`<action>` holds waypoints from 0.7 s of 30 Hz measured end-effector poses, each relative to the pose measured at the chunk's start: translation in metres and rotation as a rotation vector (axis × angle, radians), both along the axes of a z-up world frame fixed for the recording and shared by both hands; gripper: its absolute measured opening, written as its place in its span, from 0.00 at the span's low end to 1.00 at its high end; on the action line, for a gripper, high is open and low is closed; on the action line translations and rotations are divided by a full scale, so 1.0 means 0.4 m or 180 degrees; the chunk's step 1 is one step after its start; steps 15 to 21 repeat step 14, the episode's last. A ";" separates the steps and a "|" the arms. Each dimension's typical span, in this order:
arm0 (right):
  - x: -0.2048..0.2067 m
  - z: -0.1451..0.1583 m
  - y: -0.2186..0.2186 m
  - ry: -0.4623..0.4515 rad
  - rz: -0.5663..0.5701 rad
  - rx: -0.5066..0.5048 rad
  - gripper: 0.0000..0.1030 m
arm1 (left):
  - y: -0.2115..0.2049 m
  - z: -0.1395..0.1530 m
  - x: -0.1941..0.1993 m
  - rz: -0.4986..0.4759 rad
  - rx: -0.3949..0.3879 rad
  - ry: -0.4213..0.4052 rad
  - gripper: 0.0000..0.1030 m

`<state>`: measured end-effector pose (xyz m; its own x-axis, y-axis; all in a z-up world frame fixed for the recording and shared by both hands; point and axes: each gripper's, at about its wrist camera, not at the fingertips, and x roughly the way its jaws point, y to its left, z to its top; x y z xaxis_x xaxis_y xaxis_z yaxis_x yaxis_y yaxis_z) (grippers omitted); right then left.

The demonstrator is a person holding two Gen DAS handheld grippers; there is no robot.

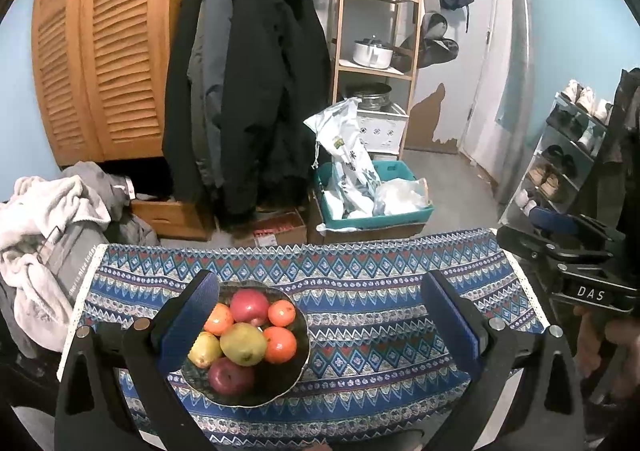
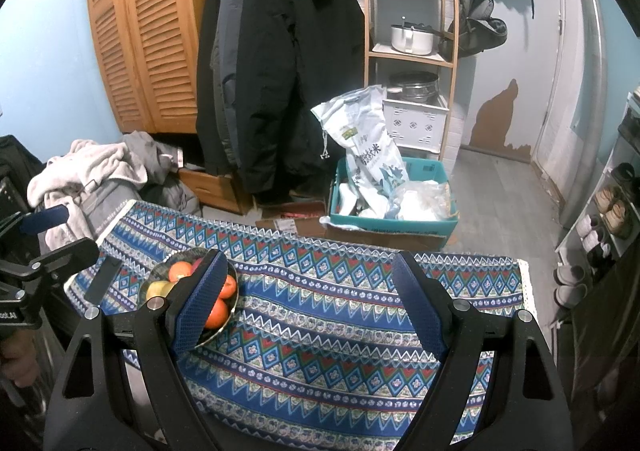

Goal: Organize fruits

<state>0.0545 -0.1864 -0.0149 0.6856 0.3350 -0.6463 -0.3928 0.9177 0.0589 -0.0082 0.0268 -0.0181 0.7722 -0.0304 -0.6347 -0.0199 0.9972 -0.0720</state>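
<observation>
On the left of the patterned tablecloth (image 1: pixel 360 291) sits a dark bowl (image 1: pixel 298 355) heaped with fruit: two red apples (image 1: pixel 249 305), two pears (image 1: pixel 243 343) and three oranges (image 1: pixel 280 343), all gathered in one place, as the task would want. The left gripper (image 1: pixel 320 315) hangs above it, jaws wide and holding nothing (wide enough to straddle the bowl). To the right the cloth is bare, and the right gripper (image 2: pixel 308 299) hovers there, jaws equally wide and empty. This fits fruit just collected, or fruit waiting to be sorted out.
</observation>
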 end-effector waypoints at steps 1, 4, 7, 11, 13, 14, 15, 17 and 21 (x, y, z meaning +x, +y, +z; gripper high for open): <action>0.000 0.000 0.000 0.0000 0.0000 -0.0002 0.81 | 0.000 0.000 0.000 0.0002 -0.0004 -0.0001 0.99; 0.000 0.000 0.000 0.0000 -0.0001 -0.0001 0.81 | 0.001 0.002 -0.001 0.0022 0.0037 -0.0039 0.99; 0.000 0.000 0.001 0.0000 -0.0003 0.0000 0.81 | -0.005 0.003 -0.003 0.0026 0.0084 -0.0063 0.99; 0.000 0.000 0.001 0.0000 -0.0001 -0.0003 0.81 | -0.010 0.002 -0.002 0.0028 0.0119 -0.0060 0.99; 0.000 0.000 0.001 0.0000 -0.0001 -0.0001 0.81 | -0.008 0.002 0.001 0.0035 0.0121 -0.0047 0.99; 0.000 0.000 0.001 -0.0001 0.0001 0.0000 0.81 | -0.007 0.001 0.003 0.0051 0.0124 -0.0039 0.99; 0.000 0.000 0.001 -0.0001 0.0001 0.0000 0.81 | -0.007 0.001 0.003 0.0051 0.0124 -0.0039 0.99; 0.000 0.000 0.001 -0.0001 0.0001 0.0000 0.81 | -0.007 0.001 0.003 0.0051 0.0124 -0.0039 0.99; 0.000 0.000 0.001 -0.0001 0.0001 0.0000 0.81 | -0.007 0.001 0.003 0.0051 0.0124 -0.0039 0.99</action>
